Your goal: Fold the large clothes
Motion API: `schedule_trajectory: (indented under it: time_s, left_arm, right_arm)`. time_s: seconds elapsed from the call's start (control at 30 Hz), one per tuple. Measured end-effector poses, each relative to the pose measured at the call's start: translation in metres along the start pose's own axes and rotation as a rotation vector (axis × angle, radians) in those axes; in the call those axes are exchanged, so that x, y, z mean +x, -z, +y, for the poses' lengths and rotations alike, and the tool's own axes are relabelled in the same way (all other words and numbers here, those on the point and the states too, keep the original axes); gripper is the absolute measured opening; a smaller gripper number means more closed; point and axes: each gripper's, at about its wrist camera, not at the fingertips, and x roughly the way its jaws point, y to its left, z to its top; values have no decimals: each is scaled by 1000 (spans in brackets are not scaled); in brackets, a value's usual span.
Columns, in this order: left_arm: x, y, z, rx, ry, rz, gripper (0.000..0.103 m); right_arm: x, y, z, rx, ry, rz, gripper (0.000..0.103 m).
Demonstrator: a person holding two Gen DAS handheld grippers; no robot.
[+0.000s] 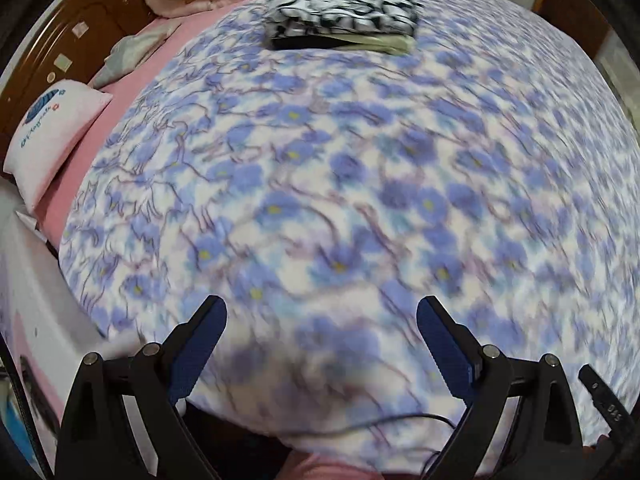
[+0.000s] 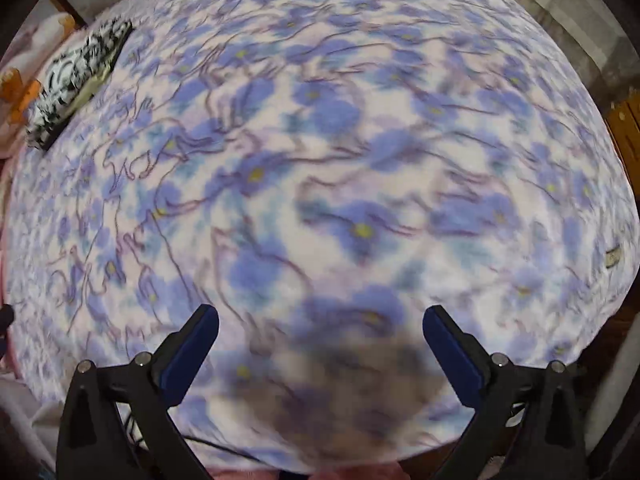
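Left wrist view: left gripper [image 1: 322, 312] spread wide, nothing between its jaws, above the blue floral blanket [image 1: 360, 180], folded black-and-white clothes [image 1: 344, 4] far on it, pink pillow [image 1: 56, 136] far left; right wrist view: right gripper [image 2: 320, 320] agape, empty, over the same blanket [image 2: 340, 160], clothes stack [image 2: 78, 80] far left.

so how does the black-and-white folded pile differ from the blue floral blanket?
The folded pile is a compact stack; the floral blanket is spread flat across the bed. The pile is black-and-white print; the blanket has blue flowers on white. The pile sits on the blanket's far side. Both are fabric, and neither is gripped.
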Motion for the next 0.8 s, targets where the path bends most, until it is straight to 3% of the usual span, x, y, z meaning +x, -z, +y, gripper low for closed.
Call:
schedule_trajectory:
  time_s: [0.2,0.5,0.63,0.8]
  left_arm:
    - [-65,56,-66,80,34,-51,95]
    - [-161,126,-134,235,156,-103,97]
    - [-192,139,-148,289,146,-127,97]
    - [-231,139,-148,301,167,-212,99]
  right_arm:
    - [-63,24,-70,-20,-62,-43,102]
    - [-153,55,-116,-160,-84,-99,102]
    - [-182,60,-128,-151,-111,-118,102]
    - [-213,60,-136,-126,-160,-133,102]
